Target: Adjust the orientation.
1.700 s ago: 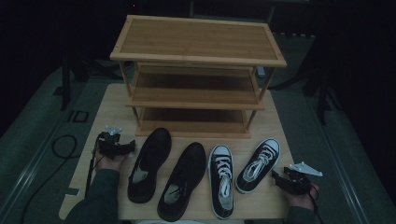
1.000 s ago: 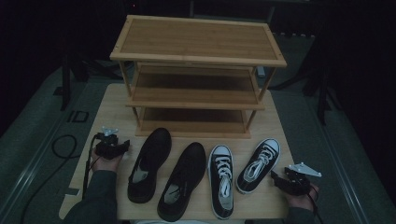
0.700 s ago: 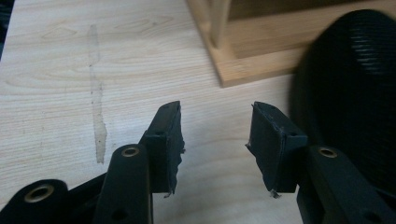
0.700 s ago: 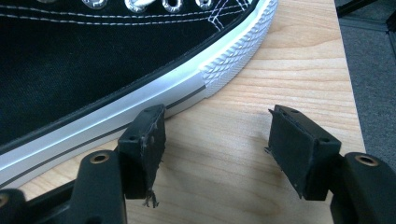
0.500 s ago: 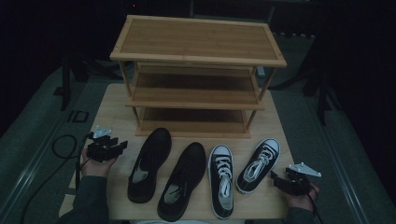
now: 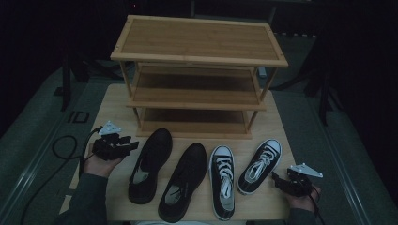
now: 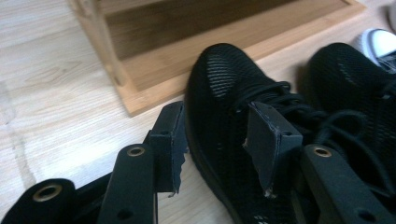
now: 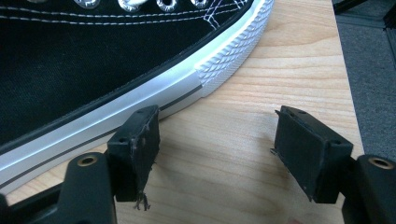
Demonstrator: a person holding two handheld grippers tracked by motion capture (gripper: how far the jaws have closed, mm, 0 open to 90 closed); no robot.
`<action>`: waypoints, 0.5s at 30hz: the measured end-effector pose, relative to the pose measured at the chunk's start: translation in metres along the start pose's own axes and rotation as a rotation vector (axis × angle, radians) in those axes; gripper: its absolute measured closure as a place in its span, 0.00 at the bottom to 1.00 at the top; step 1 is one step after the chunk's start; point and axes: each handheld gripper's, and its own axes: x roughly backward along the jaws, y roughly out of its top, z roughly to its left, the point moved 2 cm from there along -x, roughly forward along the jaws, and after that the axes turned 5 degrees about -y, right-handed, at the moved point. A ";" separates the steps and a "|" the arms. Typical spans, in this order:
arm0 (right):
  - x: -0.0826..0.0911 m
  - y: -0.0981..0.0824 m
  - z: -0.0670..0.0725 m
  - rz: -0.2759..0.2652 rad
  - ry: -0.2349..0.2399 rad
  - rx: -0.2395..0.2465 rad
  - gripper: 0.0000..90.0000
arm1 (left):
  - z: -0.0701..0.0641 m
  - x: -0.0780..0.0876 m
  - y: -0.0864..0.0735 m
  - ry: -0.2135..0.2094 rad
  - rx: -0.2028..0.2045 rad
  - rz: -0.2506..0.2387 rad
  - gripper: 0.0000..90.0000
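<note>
A: Status of the footwear?

B: Four shoes lie on the wooden table [image 6: 112, 101] in front of the bamboo shoe rack [image 6: 199, 70]; none is shelved. From the person's left: a black mesh lace-up shoe [image 6: 148, 164], its partner [image 6: 183, 183], then a black canvas sneaker [image 6: 222, 180] with white toe cap and a second sneaker [image 6: 260, 165]; all three shelves look bare as far as the high view shows; I judge the stowing not begun.

A: Left side?

B: The left gripper [image 6: 123, 144] hangs just beside the first mesh shoe, pointing at it; its jaws stand apart and have just been narrowing slightly; in the left gripper view the shoe's upper [image 7: 233, 107] lies beyond them, nothing pinched; the hand [image 6: 101, 164] cradles the tool from beneath.

A: Right side?

B: The right gripper [image 6: 278, 180] sits low by the table's near edge, beside the outer sneaker; jaws spread and have just been widening; bare table between the pads, the white rubber sole [image 8: 154, 100] close by the left-hand one; contact uncertain.
</note>
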 end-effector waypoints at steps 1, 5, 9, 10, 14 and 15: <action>0.000 0.000 0.000 0.000 0.000 -0.001 0.34 | -0.001 0.001 0.001 -0.007 -0.006 0.002 0.63; 0.000 0.000 0.000 0.000 0.001 -0.001 0.34 | -0.007 0.006 0.005 -0.033 -0.036 0.012 0.63; 0.000 0.000 0.000 0.000 0.001 -0.001 0.34 | -0.011 0.011 0.007 -0.068 -0.059 0.024 0.63; 0.000 0.000 0.000 0.000 0.001 -0.001 0.34 | -0.013 0.013 0.007 -0.089 -0.063 0.026 0.63; 0.000 0.000 0.000 0.000 0.001 -0.001 0.34 | -0.017 0.015 0.008 -0.108 -0.081 0.044 0.63; 0.000 0.000 0.000 0.000 0.001 -0.001 0.34 | -0.018 0.016 0.008 -0.107 -0.086 0.047 0.63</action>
